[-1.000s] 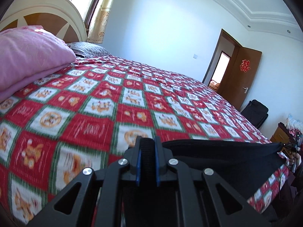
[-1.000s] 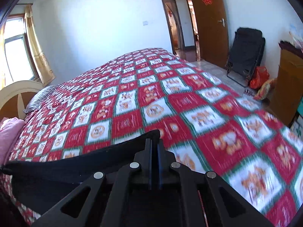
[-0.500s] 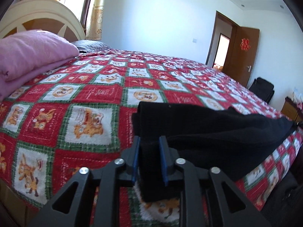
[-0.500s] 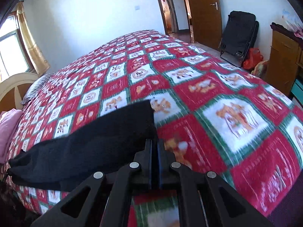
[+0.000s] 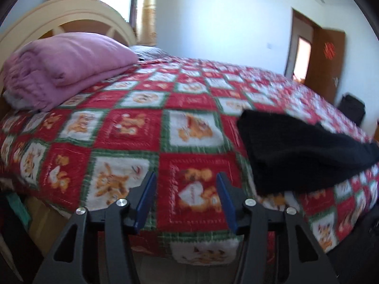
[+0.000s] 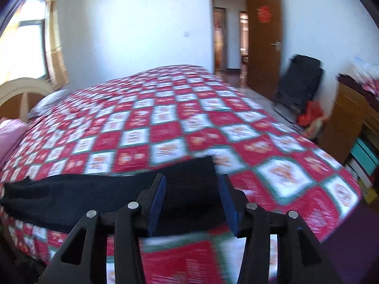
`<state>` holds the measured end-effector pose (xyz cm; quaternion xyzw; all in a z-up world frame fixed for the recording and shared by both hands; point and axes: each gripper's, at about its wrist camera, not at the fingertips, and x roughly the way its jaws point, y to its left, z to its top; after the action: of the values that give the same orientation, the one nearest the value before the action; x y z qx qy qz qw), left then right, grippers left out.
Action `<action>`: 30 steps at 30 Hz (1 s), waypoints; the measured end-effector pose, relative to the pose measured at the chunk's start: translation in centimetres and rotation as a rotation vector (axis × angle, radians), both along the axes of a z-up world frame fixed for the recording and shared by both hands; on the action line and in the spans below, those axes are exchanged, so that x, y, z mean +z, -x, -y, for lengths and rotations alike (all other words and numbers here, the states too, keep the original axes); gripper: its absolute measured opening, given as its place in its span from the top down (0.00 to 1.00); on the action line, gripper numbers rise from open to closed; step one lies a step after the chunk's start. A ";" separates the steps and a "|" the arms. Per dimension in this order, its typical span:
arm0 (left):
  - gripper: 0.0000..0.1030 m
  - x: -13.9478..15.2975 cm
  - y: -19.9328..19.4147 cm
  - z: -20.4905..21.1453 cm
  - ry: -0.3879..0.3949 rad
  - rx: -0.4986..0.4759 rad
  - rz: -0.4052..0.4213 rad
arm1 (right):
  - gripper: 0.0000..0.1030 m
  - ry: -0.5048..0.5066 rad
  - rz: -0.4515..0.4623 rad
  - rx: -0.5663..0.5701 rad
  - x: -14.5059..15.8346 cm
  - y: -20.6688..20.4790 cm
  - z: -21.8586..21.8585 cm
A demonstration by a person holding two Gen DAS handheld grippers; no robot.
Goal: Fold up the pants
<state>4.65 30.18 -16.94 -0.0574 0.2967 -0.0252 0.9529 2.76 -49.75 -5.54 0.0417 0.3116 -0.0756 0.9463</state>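
Lying folded near the edge of the bed [image 5: 194, 99], the black pants [image 5: 303, 151] rest on its red checked quilt. The left gripper [image 5: 186, 196] hovers beside them, jaws opening with only quilt between. The right gripper [image 6: 191, 198] is opening too, the pants' end seen between its blue pads [image 6: 156, 201], untouched. A pink blanket [image 5: 64, 68] sits by the headboard.
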 end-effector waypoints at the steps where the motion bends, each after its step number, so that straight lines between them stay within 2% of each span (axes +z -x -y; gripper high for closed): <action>1: 0.46 0.4 -0.1 0.0 0.030 -0.002 0.017 | 0.53 -0.002 -0.016 0.048 -0.2 -1.0 -1.8; 5: 0.46 2.2 -1.7 2.5 0.095 -0.045 0.073 | 0.53 -0.037 -0.084 0.265 -1.7 -4.8 -10.5; 9: 0.46 3.2 -3.7 6.5 0.116 -0.133 0.098 | 0.53 -0.146 -0.148 0.463 -3.9 -9.0 -20.1; 12: 0.46 2.7 -4.3 10.7 0.075 -0.238 0.077 | 0.53 -0.205 -0.207 0.592 -5.5 -12.2 -27.5; 16: 0.46 -0.6 -3.7 14.7 -0.018 -0.341 -0.019 | 0.53 -0.281 -0.295 0.720 -7.2 -16.5 -35.9; 19: 0.40 -1.4 -1.9 15.4 -0.067 -0.353 0.000 | 0.53 -0.297 -0.346 0.736 -8.4 -19.3 -39.8; 22: 0.38 -1.2 -1.5 14.9 -0.055 -0.372 -0.005 | 0.53 -0.315 -0.404 0.711 -10.1 -21.8 -41.9; 24: 0.38 -1.1 -1.5 14.1 -0.023 -0.359 0.003 | 0.53 -0.369 -0.471 0.690 -11.5 -23.3 -42.4; 25: 0.38 -1.0 -1.7 13.6 0.017 -0.356 0.006 | 0.57 -0.403 -0.509 0.682 -12.3 -24.0 -42.9; 26: 0.38 -0.8 -1.7 13.1 0.047 -0.353 0.011 | 0.80 -0.405 -0.520 0.690 -12.7 -24.2 -43.2; 27: 0.38 -0.7 -1.8 12.8 0.068 -0.346 0.017 | 0.92 -0.377 -0.506 0.696 -12.5 -24.2 -43.7; 30: 0.37 0.2 -1.7 11.8 0.077 -0.299 0.047 | 0.93 -0.260 -0.418 0.637 -11.0 -24.2 -44.1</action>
<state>6.38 18.35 -16.71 -0.0486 0.2784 -0.1797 0.9422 26.98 -5.69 -16.52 0.0459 0.5017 0.2545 0.8255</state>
